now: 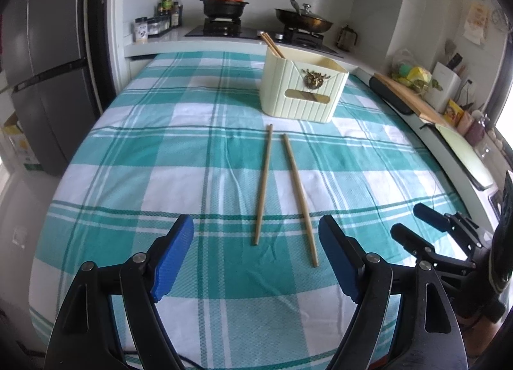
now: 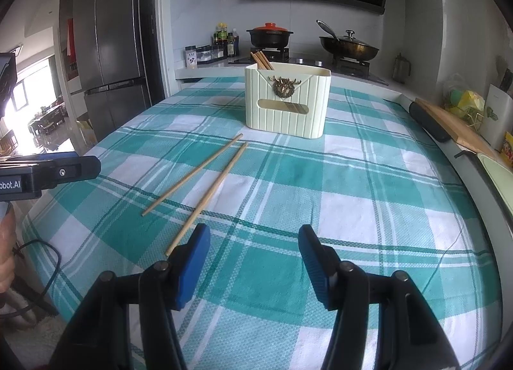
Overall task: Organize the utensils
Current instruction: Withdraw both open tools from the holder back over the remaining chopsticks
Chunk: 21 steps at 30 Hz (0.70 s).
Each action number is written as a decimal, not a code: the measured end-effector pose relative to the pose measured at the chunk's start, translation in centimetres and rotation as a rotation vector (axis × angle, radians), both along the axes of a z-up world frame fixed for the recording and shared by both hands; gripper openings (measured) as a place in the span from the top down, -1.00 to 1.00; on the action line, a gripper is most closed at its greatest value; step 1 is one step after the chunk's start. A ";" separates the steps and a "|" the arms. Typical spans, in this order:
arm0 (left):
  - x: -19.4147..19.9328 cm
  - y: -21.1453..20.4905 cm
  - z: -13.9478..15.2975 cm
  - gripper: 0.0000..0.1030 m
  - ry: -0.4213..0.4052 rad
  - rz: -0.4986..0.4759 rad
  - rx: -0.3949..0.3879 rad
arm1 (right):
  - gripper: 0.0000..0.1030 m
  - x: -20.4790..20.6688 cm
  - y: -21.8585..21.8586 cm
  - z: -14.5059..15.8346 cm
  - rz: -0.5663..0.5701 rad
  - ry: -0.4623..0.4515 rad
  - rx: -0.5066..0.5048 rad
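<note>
Left gripper (image 1: 256,232): jaws spread wide, nothing between them, low in the left wrist frame just above the checked cloth (image 1: 160,158).
Right gripper (image 2: 255,241): also wide apart and holding nothing; shows up at lower right of the left wrist frame too.
Loose chopsticks (image 1: 282,190): two, flat on the cloth mid-frame, side by side but not touching, near ends spread wider than far ends.
Holder (image 1: 303,87): cream ribbed box, upper centre, just beyond the chopstick tips, upright.
Chopsticks in holder (image 1: 272,44): sticking out of the back left corner, leaning left.
Background: stove with red-lidded pot (image 1: 224,5) and wok (image 1: 303,20) along the top; fridge (image 2: 109,42) upper left.
</note>
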<state>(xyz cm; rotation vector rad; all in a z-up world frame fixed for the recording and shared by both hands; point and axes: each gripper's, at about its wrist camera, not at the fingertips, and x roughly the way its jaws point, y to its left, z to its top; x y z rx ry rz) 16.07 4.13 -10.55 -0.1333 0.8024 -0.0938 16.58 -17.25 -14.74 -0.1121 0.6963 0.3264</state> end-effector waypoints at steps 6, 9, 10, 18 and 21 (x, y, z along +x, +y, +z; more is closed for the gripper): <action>0.0 1.1 -0.2 -0.59 0.013 0.037 0.001 | -0.14 0.0 -0.5 -0.1 -0.015 -0.004 0.011; 0.0 1.6 -0.5 -0.61 0.015 0.054 -0.001 | -0.14 0.5 -0.4 -0.5 -0.019 0.018 0.014; 0.1 1.8 -0.6 -0.61 0.018 0.059 -0.003 | -0.14 0.6 -0.3 -0.6 -0.019 0.026 0.016; 0.5 2.6 -1.2 -0.61 0.025 0.090 0.047 | -0.14 1.7 0.6 -1.5 0.007 0.076 0.030; 0.8 3.0 -1.6 -0.61 0.035 0.105 0.060 | -0.14 2.6 1.3 -1.6 0.032 0.100 0.043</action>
